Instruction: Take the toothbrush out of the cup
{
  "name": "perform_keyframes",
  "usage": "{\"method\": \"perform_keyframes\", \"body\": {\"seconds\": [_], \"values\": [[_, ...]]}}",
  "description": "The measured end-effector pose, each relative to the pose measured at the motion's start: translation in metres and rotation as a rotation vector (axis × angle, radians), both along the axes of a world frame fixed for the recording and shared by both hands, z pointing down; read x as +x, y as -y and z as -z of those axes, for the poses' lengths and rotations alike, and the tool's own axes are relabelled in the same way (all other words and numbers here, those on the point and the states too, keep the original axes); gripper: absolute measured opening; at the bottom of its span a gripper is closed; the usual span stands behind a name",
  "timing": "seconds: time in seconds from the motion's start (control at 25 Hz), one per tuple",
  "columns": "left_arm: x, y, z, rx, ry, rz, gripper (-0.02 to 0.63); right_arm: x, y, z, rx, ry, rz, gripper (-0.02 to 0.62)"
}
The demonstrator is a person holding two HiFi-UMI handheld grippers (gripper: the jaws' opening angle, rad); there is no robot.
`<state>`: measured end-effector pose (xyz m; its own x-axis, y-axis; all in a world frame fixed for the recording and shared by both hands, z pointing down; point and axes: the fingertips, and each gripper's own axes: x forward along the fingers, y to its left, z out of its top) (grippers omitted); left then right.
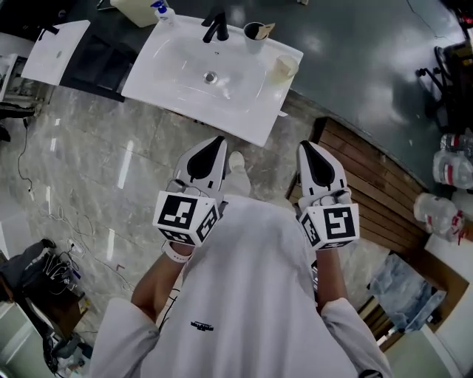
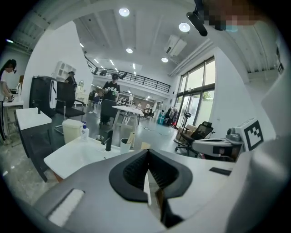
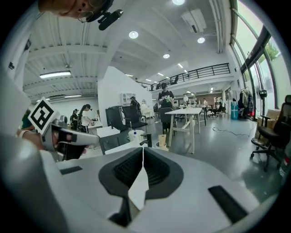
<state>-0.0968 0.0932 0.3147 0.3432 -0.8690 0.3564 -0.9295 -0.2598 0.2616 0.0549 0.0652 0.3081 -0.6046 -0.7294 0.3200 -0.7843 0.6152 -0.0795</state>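
Observation:
A white sink (image 1: 185,70) stands ahead of me with a black faucet (image 1: 216,28) at its back edge. Beside the faucet is a white cup (image 1: 255,33) with a toothbrush (image 1: 267,29) leaning in it; the cup (image 2: 125,145) and toothbrush (image 2: 132,138) also show in the left gripper view. A beige cup (image 1: 284,68) sits on the sink's right corner. My left gripper (image 1: 219,142) and right gripper (image 1: 307,146) are held side by side at chest height, well short of the sink. Both are shut with nothing between the jaws.
A soap bottle (image 1: 162,10) and a beige bin (image 1: 137,10) stand left of the faucet. A white panel (image 1: 55,52) lies at far left, a wooden slatted platform (image 1: 369,184) to the right, cables (image 1: 66,229) on the floor. People and tables are far behind.

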Motion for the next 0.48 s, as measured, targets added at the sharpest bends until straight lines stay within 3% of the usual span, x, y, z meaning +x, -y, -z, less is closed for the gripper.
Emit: {"method": "perform_keyframes", "body": {"seconds": [0.24,0.48], "values": [[-0.02,0.046,-0.001,0.0,-0.003,0.002,0.006,-0.015,0.049,0.006,0.025,-0.015,-0.018,0.009],[-0.015,0.075,0.0,-0.001,-0.003,0.001,0.006,-0.013,0.082,0.005,0.042,-0.032,-0.002,0.009]]}}
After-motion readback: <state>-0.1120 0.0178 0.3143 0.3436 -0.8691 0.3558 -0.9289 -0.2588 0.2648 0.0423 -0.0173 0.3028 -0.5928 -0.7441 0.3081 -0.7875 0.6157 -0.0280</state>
